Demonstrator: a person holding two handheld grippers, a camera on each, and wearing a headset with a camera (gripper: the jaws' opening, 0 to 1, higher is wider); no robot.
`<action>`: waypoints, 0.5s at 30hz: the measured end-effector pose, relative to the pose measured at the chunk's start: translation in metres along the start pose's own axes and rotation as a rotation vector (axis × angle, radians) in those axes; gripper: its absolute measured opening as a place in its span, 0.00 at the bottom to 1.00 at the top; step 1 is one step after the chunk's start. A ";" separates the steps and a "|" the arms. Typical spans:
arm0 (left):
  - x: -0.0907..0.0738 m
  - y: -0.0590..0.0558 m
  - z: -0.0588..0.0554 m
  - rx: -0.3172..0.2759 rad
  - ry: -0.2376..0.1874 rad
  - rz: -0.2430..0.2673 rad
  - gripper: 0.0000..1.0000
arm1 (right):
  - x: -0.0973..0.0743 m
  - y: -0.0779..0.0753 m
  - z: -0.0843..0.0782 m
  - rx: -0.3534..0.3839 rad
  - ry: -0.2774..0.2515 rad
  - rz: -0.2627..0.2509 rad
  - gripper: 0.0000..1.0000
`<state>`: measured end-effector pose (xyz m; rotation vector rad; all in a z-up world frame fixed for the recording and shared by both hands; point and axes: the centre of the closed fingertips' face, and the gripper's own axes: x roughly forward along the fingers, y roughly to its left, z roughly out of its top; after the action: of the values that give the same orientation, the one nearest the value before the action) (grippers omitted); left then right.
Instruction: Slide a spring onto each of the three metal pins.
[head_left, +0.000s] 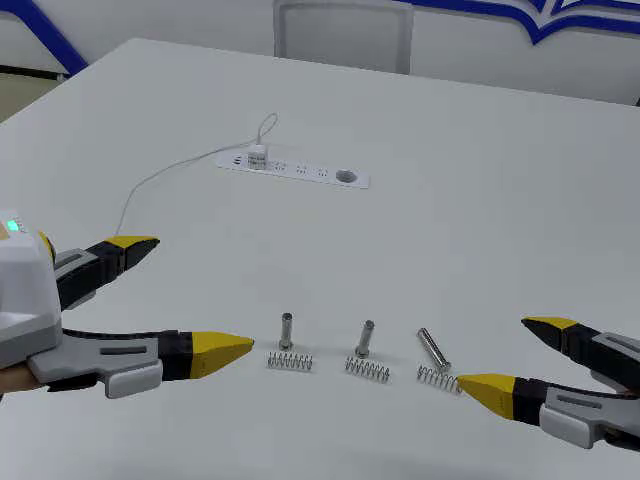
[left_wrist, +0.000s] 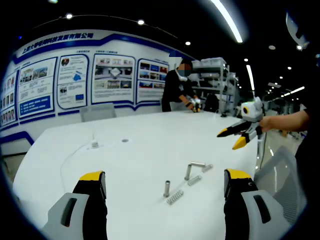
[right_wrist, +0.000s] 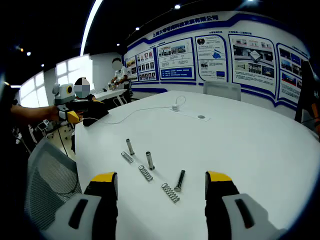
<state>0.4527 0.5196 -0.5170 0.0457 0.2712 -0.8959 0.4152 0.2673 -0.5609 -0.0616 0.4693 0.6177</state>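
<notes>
Head view, lower centre: seeing three metal pins (head_left: 365, 338), two standing, one lying flat, a spring (head_left: 367, 370) lying just beside each; holding left gripper (head_left: 200, 293) and right gripper (head_left: 493, 351) wide open, empty; judging springs light, squashy, roll-prone, so favouring a gentle mid-coil pinch.

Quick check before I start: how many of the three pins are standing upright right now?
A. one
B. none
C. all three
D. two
D: the left pin and middle pin stand upright, while the right pin lies on its side.
</notes>
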 end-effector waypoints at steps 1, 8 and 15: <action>0.001 -0.001 0.000 -0.001 0.002 -0.004 1.00 | 0.000 0.000 0.000 -0.001 0.000 0.002 0.72; 0.002 -0.002 0.003 -0.007 -0.009 -0.013 1.00 | 0.000 -0.001 0.000 -0.005 -0.001 0.002 0.72; 0.003 -0.001 0.003 -0.011 -0.012 -0.014 1.00 | 0.003 0.003 0.001 -0.010 -0.001 0.008 0.72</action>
<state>0.4544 0.5163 -0.5149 0.0281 0.2662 -0.9080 0.4163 0.2714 -0.5611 -0.0694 0.4660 0.6277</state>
